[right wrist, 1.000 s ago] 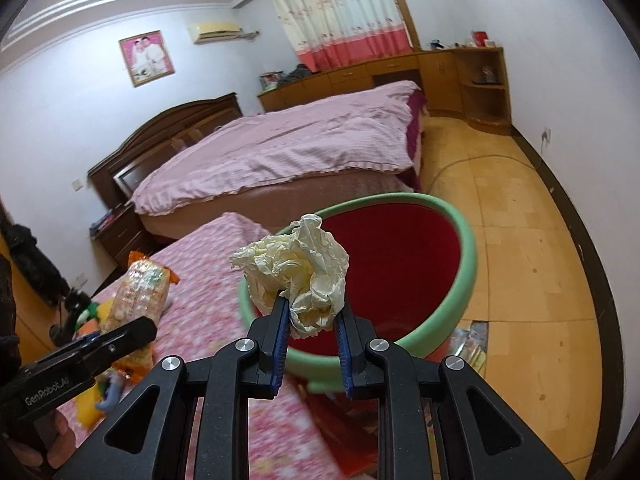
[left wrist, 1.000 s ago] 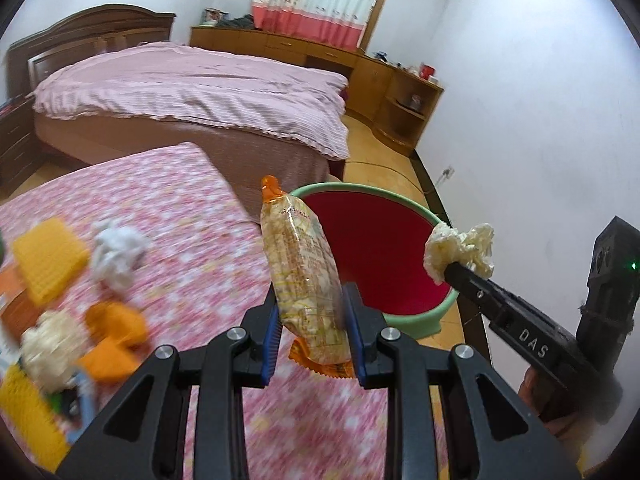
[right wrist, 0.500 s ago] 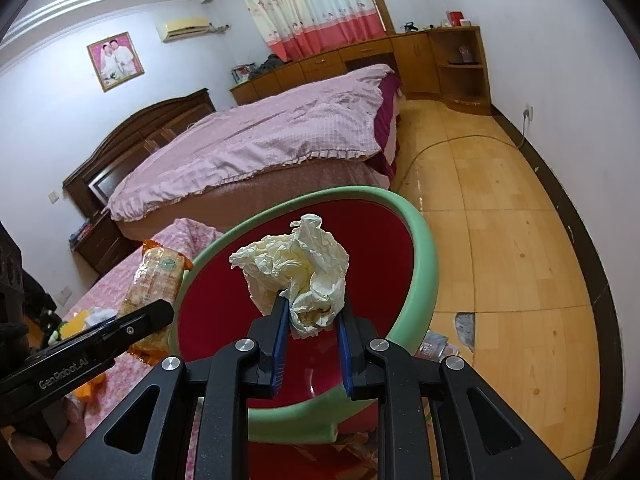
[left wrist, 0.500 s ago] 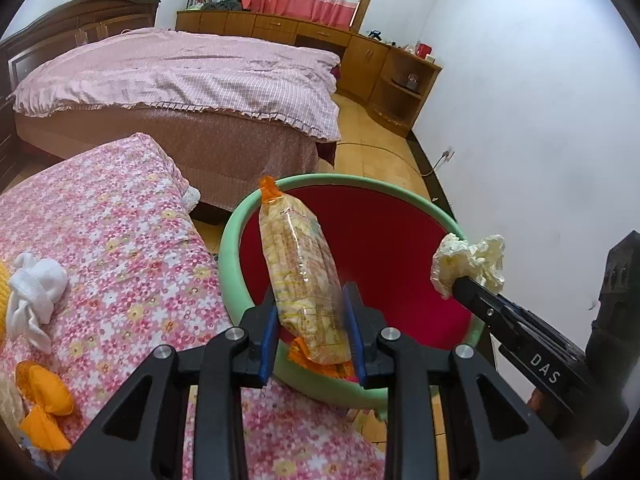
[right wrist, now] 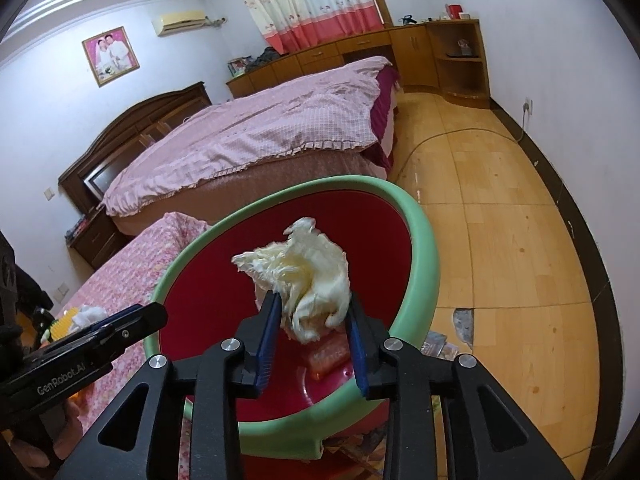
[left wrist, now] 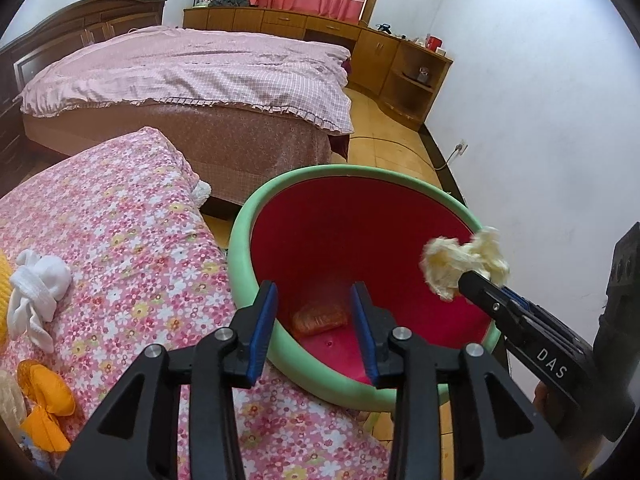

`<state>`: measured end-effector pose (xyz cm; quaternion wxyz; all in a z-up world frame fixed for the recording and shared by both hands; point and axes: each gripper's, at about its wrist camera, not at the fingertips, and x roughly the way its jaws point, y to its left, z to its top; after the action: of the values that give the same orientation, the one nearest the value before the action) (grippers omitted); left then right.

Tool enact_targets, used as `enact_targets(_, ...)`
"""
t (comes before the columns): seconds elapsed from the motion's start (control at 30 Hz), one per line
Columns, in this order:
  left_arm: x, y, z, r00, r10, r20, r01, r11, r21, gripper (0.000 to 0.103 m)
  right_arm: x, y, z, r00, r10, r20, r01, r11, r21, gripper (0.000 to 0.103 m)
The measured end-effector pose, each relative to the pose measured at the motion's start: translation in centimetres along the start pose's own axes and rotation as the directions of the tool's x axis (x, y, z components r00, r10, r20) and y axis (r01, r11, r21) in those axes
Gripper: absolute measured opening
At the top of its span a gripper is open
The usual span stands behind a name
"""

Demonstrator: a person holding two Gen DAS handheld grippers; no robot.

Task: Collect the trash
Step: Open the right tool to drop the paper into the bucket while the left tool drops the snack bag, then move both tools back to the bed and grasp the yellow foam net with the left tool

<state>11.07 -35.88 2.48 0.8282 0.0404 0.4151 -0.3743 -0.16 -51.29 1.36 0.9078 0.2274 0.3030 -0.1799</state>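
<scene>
Snack packet [left wrist: 319, 313] dropped below opened left claw [left wrist: 315, 330]

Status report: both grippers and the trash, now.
Left gripper jaws open, empty. Orange snack packet lies in the green-rimmed red bin. Right gripper jaws just opening, crumpled cream paper wad between them over bin. Nothing blocking.

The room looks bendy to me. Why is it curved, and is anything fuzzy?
Left wrist view: the fisheye lens bows the bed, corners go dark. Right wrist view: floor bends too; the crumpled tissue looks smeared, the bin sharp.
</scene>
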Motion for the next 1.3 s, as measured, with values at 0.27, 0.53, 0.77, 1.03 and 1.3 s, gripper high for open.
enact_targets(0.27, -1.8, 0.5, -0.6, 1.0, -0.004, 0.005, 0.004, 1.0, -0.026, 0.038, -0.7, 0.3, -0.1, 1.0, 0.014, 0.003, -0.014, 1.0, 0.009, 0.054)
enact_targets(0.53, -4.4, 0.9, -1.8, 1.0, 0.001, 0.008, -0.001, 0.999, -0.045, 0.038, -2.3, 0.8, -0.4, 0.999, 0.039, 0.011, -0.039, 0.999, 0.029, 0.058)
enact_targets(0.77, -7.3, 1.7, -3.0, 1.0, 0.009, 0.014, -0.008, 0.996, -0.088, 0.038, -4.4, 1.9, -1.2, 0.997, 0.071, 0.027, -0.071, 0.997, 0.025, 0.063)
enact_targets(1.03, -11.2, 3.3, -4.6, 0.997, 0.057, 0.044, -0.052, 0.991, -0.12, 0.041, -6.3, 4.0, -2.6, 0.993, 0.118, 0.025, -0.118, 0.993, 0.011, 0.065)
enact_targets(1.3, -14.5, 5.9, -6.7, 0.992, 0.11, 0.067, -0.097, 0.981, -0.168, 0.042, -7.6, 6.1, -4.2, 0.988, 0.153, 0.014, -0.152, 0.988, -0.019, 0.066)
